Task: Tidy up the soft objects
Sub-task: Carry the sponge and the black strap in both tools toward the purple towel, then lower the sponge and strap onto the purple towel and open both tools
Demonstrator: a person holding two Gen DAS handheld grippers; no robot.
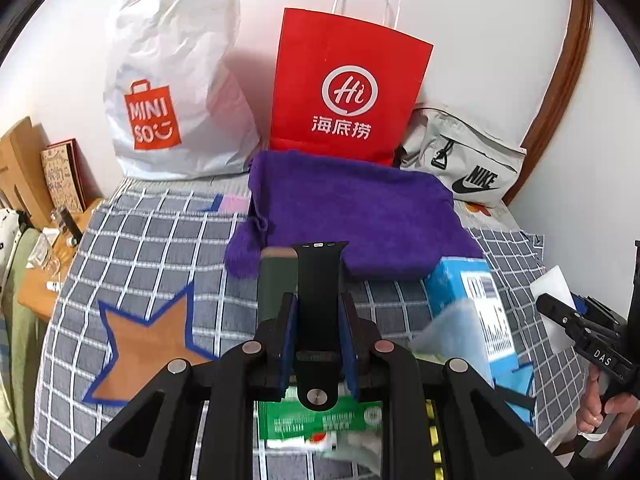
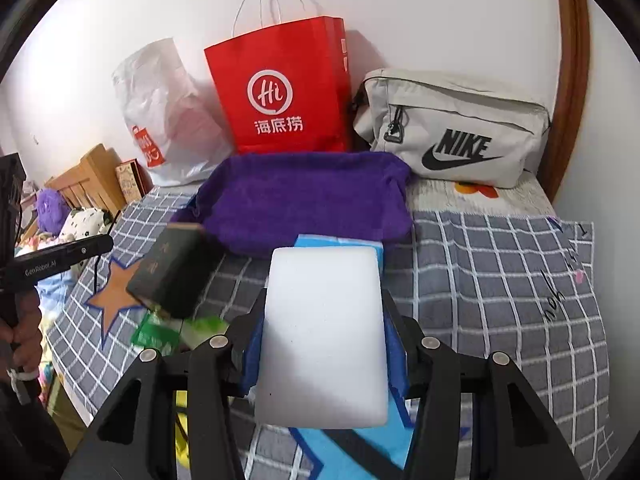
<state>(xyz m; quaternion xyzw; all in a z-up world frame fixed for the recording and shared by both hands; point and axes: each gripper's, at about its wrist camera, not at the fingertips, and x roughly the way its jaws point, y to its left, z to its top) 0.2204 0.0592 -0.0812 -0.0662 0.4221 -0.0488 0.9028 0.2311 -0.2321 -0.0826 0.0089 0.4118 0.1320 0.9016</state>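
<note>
My left claw is clamped on a black watch strap, its blue pads pressing the strap's two edges while its far end sticks out past the fingertips. My right claw grips a white foam block by its long sides; the block fills the gap between the fingers and juts well forward.

Both are above the bed, over a grey checked cover. Ahead lies a purple towel, folded flat, its far edge just beside the red paper bag that stands against the wall. A white plastic bag stands to the red one's left and a grey Nike pouch to its right, so the wall side is crowded.

A blue box sits near the towel's right corner. In the right wrist view a dark green object appears left of the foam, and green packets lie below it. The cover is open to the right, toward its edge by the wall.
</note>
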